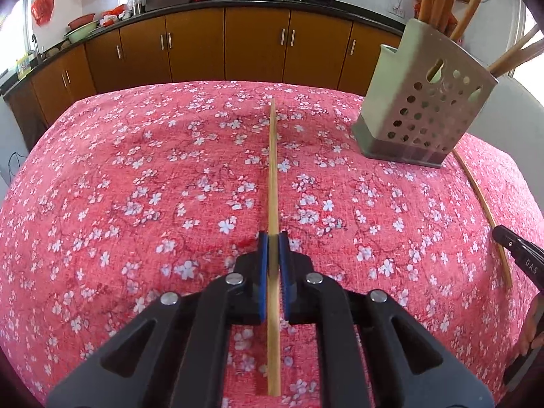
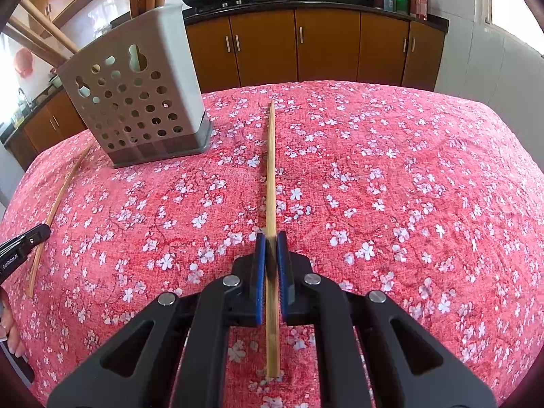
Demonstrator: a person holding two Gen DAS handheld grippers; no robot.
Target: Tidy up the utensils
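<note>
Each gripper clamps one chopstick lengthwise, shaft toward 12 o'clock: left gripper [image 1: 272, 238] sees the perforated holder [image 1: 423, 102] at 2 o'clock, right gripper [image 2: 271, 238] sees it at 10 o'clock, similarly near.

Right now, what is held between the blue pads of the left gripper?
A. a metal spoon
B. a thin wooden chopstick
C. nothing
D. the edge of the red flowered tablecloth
B: in the left wrist view, the blue pads of the left gripper are shut on a thin wooden chopstick that points ahead over the red flowered tablecloth.
</note>
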